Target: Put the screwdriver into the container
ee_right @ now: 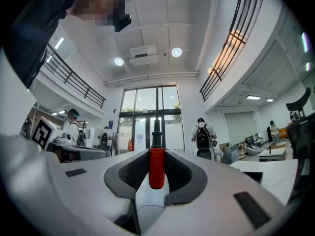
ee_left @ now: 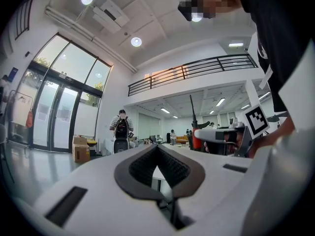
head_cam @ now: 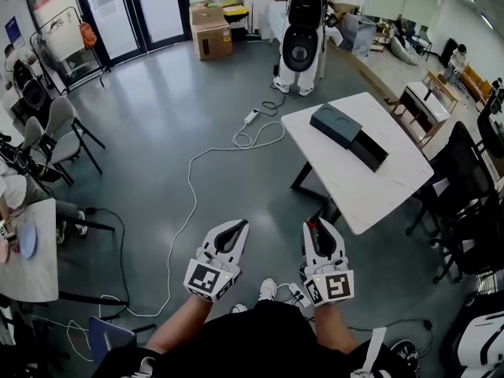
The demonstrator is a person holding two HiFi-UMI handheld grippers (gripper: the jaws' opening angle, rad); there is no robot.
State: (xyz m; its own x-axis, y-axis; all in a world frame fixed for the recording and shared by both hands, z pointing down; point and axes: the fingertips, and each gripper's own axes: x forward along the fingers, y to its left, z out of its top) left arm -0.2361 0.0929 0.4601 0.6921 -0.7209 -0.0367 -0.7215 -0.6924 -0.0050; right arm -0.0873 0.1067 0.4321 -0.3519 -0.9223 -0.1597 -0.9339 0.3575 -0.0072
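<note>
One screwdriver upright, clamped between jaws of right gripper; left gripper closed, empty

- Left gripper is held out ahead of the body, jaws closed (tips meeting, nothing between them).
- Right gripper is just beside it, jaws clamped on the red handle of a screwdriver.
- Both forearms reach forward.

A large open-plan office hall is showing here: tall glass doors are letting in daylight, a mezzanine railing is running overhead, and white tables, office chairs, cardboard boxes and a power cable are occupying the grey floor.
</note>
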